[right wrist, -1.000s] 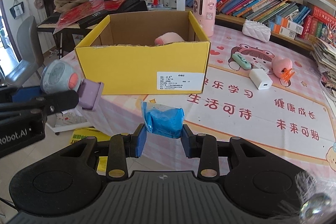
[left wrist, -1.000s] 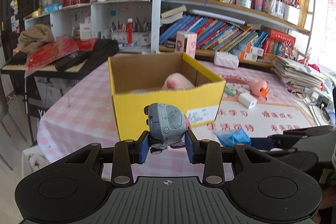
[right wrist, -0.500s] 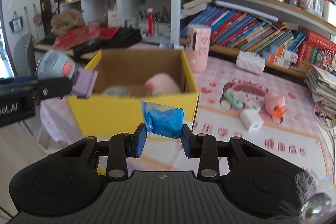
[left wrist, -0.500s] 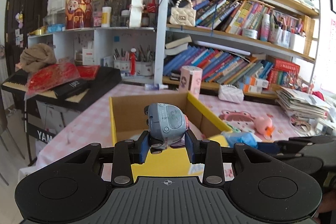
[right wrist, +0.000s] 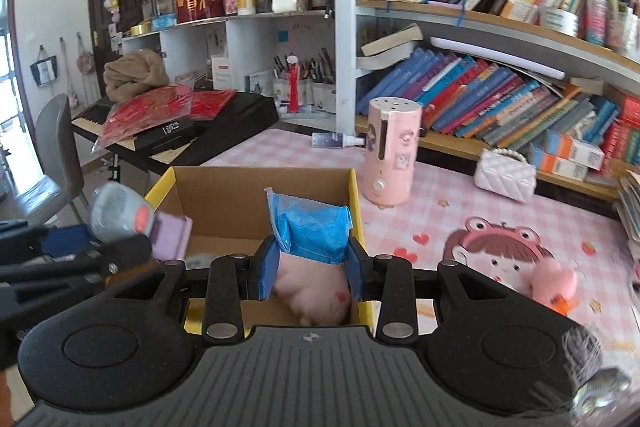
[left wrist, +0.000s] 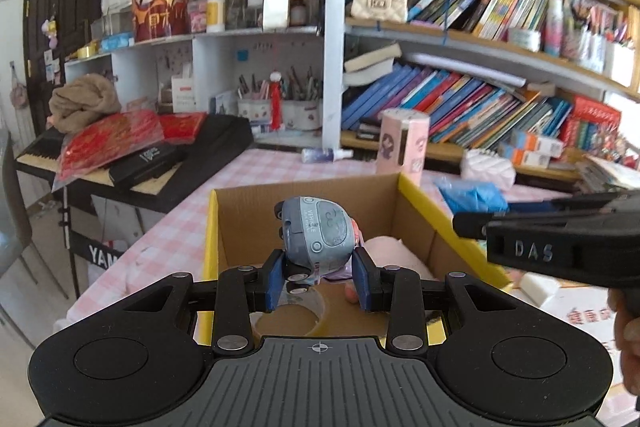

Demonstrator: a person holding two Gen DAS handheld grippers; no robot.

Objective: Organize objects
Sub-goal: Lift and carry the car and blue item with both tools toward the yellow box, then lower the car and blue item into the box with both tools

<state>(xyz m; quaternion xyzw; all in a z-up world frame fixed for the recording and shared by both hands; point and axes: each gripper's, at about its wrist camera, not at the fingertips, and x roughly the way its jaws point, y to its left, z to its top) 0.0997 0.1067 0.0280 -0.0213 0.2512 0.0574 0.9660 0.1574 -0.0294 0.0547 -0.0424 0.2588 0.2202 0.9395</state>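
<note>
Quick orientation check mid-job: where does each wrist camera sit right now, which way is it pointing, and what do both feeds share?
Left wrist: sits behind the left tongs, facing down into the yellow cardboard box; tongs grip a grey toy car; right tongs intrude at right.
Right wrist: sits behind the right tongs, facing the same box and bookshelf; tongs grip a blue packet; left tongs intrude at left.
Shared: box, pink plush inside, both held items, pink cylinder.

Both wrist views close above the yellow box (left wrist: pixel 304 211), facing the bookshelves (right wrist: pixel 500 95), sharing both
</note>
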